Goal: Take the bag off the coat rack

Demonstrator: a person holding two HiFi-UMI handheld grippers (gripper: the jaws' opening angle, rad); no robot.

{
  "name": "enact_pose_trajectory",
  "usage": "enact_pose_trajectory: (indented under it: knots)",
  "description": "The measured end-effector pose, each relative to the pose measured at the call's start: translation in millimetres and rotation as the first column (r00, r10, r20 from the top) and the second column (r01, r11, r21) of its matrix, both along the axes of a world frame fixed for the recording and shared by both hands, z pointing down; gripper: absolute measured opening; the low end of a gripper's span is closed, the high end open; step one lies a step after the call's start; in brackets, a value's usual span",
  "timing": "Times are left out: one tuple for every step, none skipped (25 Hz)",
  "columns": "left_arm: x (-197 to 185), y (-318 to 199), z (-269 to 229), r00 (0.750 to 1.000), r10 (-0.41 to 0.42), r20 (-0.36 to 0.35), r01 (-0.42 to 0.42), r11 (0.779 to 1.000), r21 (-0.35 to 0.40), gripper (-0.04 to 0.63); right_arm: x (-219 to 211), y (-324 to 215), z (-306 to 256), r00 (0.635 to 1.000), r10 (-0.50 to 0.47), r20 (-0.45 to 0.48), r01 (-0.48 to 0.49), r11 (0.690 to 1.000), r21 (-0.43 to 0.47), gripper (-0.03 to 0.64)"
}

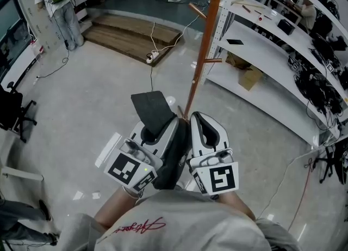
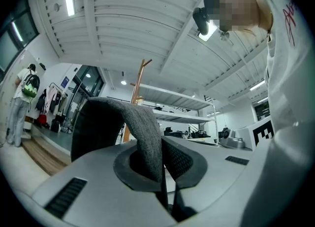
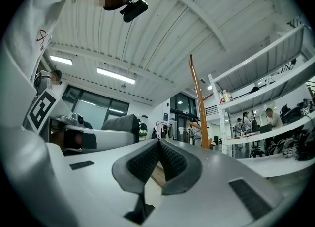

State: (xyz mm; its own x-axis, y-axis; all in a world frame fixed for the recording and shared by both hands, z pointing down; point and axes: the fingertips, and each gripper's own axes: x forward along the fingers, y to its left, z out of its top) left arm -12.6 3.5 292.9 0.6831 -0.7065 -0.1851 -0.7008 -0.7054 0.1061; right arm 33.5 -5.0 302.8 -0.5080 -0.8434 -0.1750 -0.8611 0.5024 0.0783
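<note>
A dark grey felt bag strap (image 1: 153, 111) sticks up from my left gripper (image 1: 163, 127), which is shut on it. In the left gripper view the strap (image 2: 142, 127) loops over the jaws of the left gripper (image 2: 162, 145). The dark bag body (image 1: 176, 160) hangs between the two grippers, close to the person's chest. My right gripper (image 1: 200, 116) is beside it, shut with nothing between its pads (image 3: 170, 159). The orange-brown coat rack (image 1: 204, 54) stands just beyond the grippers, apart from the bag, and its pole (image 3: 198, 98) also rises in the right gripper view.
White shelving (image 1: 261, 54) with equipment runs along the right, a cardboard box (image 1: 250, 75) under it. A wooden platform (image 1: 130, 35) lies at the back, with a power strip and cable (image 1: 151, 56) on the floor. A person (image 1: 60, 5) stands far left near a black chair (image 1: 13, 108).
</note>
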Motion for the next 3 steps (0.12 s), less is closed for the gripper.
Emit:
enact_pose_trajectory:
  knots:
    - [0.2,0.2,-0.3,1.0,0.001,0.001,-0.001,1.0,0.0,0.037,-0.3,0.0,-0.4,1.0,0.0,0.0,0.0,1.0,0.0,0.017]
    - [0.7,0.4,-0.5,1.0,0.002,0.002,-0.002,1.0,-0.001,0.037,-0.3,-0.1,-0.9,1.0,0.001,-0.001,-0.001,1.0,0.001,0.017]
    - [1.2,0.6,-0.7,1.0,0.003,0.002,-0.003,1.0,-0.001,0.037,-0.3,-0.1,-1.3,1.0,0.001,-0.001,-0.001,1.0,0.001,0.017]
